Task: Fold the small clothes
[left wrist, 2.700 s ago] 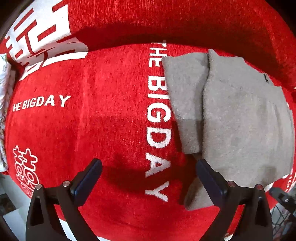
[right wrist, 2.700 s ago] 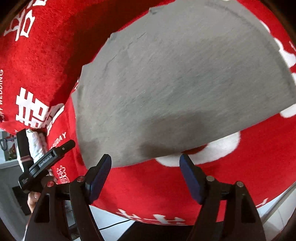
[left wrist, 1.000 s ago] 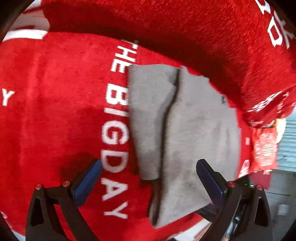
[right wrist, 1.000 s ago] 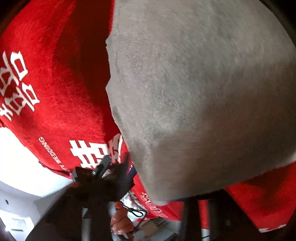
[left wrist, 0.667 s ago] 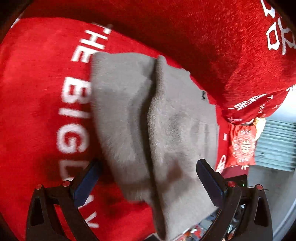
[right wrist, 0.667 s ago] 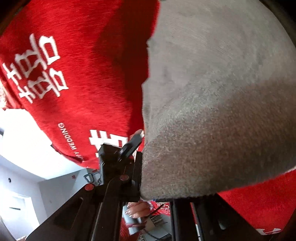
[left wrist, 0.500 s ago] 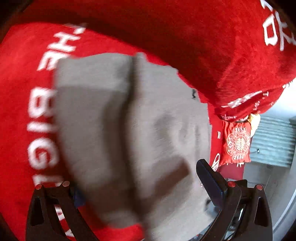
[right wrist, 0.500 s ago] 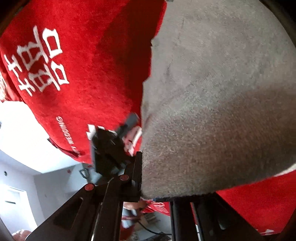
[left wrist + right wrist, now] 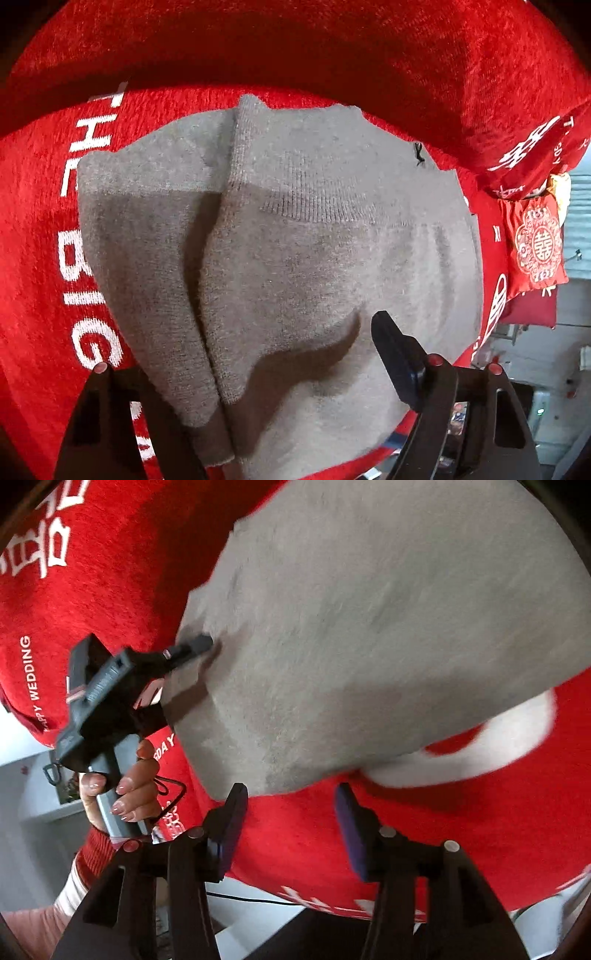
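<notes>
The folded grey garment is spread on the red blanket. Its near edge is straddled by the left gripper, jaws just closing. The right gripper, just opening, is held empty beside it.

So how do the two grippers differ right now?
The left gripper straddles an edge of the grey garment, and its jaws have just been closing. The right gripper has nothing between its jaws, which have just been opening, above the red cover. Both point down toward that garment.
</notes>
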